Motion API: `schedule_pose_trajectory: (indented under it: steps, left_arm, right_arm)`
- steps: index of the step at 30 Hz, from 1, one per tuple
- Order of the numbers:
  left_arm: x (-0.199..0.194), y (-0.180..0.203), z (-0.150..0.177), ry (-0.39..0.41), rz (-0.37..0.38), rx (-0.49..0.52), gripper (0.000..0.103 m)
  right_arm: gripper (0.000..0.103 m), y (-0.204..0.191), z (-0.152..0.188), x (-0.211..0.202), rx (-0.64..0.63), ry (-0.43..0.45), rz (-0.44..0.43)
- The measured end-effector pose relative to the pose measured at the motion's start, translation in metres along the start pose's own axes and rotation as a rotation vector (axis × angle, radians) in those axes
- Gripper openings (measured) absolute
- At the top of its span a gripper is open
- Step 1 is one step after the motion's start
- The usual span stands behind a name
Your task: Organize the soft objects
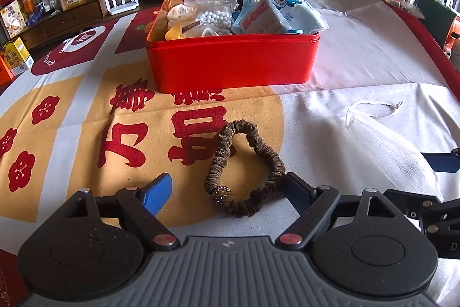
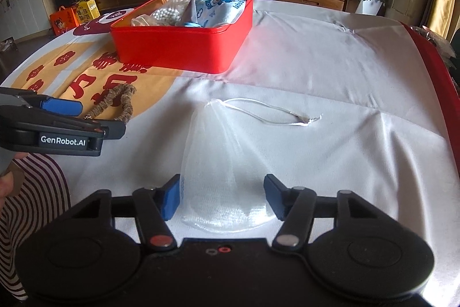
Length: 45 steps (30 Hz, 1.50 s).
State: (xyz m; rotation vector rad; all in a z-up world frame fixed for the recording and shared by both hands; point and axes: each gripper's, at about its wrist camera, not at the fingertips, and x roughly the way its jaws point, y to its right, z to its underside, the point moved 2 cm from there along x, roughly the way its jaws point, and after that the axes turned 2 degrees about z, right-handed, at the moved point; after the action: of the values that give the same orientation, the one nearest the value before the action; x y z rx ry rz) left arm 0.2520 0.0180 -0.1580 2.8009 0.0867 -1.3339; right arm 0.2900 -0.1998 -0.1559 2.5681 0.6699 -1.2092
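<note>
Scrunchie point(image 1: 244, 166) lies between the wide-open left tongs point(image 1: 227, 189), ready to be pinched. The right tongs point(image 2: 222, 196) sit half open around a see-through bag point(image 2: 221, 163), not squeezing yet. Both things wait in front of the red box point(image 1: 230, 62).

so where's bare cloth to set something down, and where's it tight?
Free: the white cloth right of the red tin, from the mesh pouch's drawstring out to the red table edge. Also the printed cloth left of the scrunchie. Crowded: the tin is full, and scrunchie and pouch sit between the hand-held gripper fingers.
</note>
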Motion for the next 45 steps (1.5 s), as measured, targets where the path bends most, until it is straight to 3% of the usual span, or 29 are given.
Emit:
schedule_pose_trajectory:
  steps: [8,11,17,24,45]
  left_arm:
    - [-0.007,0.006,0.0,0.016,0.014,0.02,0.048]
    - [-0.011,0.004,0.001,0.017,0.023,0.009,0.038]
    - [-0.016,0.0,0.004,0.007,0.018,-0.007,0.029]
    - [-0.026,-0.004,0.008,0.002,0.014,-0.029,0.026]
    - [-0.098,-0.009,0.011,0.067,0.079,-0.045,0.026]
  right_arm:
    - [0.041,-0.004,0.0,-0.004,-0.001,0.005,-0.001]
    - [0.034,-0.005,0.001,-0.008,0.0,0.01,0.0]
    - [0.021,-0.007,0.001,-0.018,0.027,0.031,0.016]
    - [0.011,-0.008,0.002,-0.034,0.064,0.047,0.023]
    - [0.009,-0.048,-0.009,-0.099,0.061,0.134,-0.044]
